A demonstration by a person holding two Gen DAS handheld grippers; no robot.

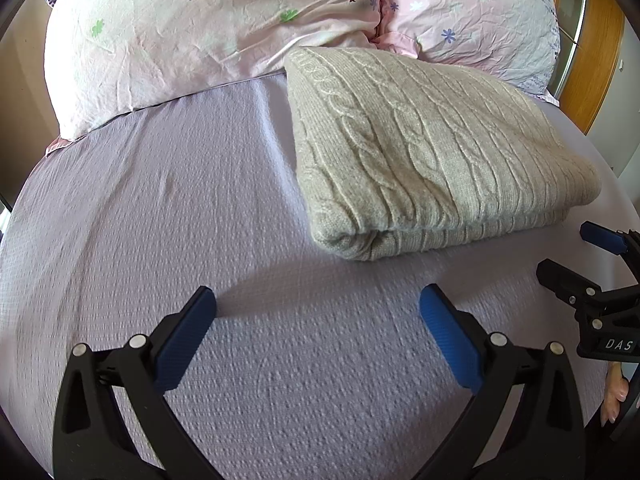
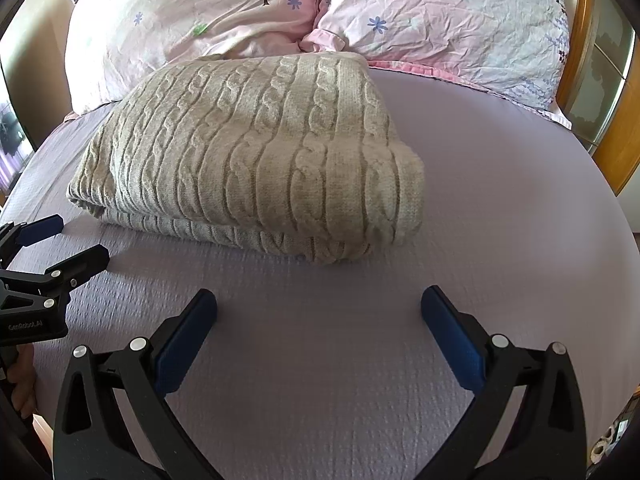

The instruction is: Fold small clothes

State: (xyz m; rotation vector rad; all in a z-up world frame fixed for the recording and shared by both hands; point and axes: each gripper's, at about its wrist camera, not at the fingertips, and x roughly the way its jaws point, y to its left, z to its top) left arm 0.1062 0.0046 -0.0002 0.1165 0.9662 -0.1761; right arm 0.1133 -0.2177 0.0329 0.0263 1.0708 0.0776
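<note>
We see a beige cable-knit sweater [image 1: 436,152] lying folded into a thick rectangle on the lilac sheet [image 1: 200,240] of a bed. Taking the sweater as our landmark, two pink flowered pillows sit just behind it: one pillow [image 1: 192,32] behind and to its left, the other pillow [image 1: 488,20] behind and to its right, and the sweater's far edge meets them where they join. The folded layers show along the sweater's near edge, which faces us.

Our left gripper [image 1: 318,304] hovers over bare sheet in front of the sweater, toward its left end, with its blue-padded fingers [image 1: 188,340] spread wide and nothing between them. Our right gripper [image 2: 319,304] hovers in front of the sweater's right end, its fingers [image 2: 454,340] likewise spread wide and holding nothing. Neither gripper touches the sweater.

From the right wrist view the left gripper appears beside the sweater's near left corner, close to it but apart. A wooden frame [image 2: 616,148] stands well to the right of the sweater, beyond the bed's edge.
</note>
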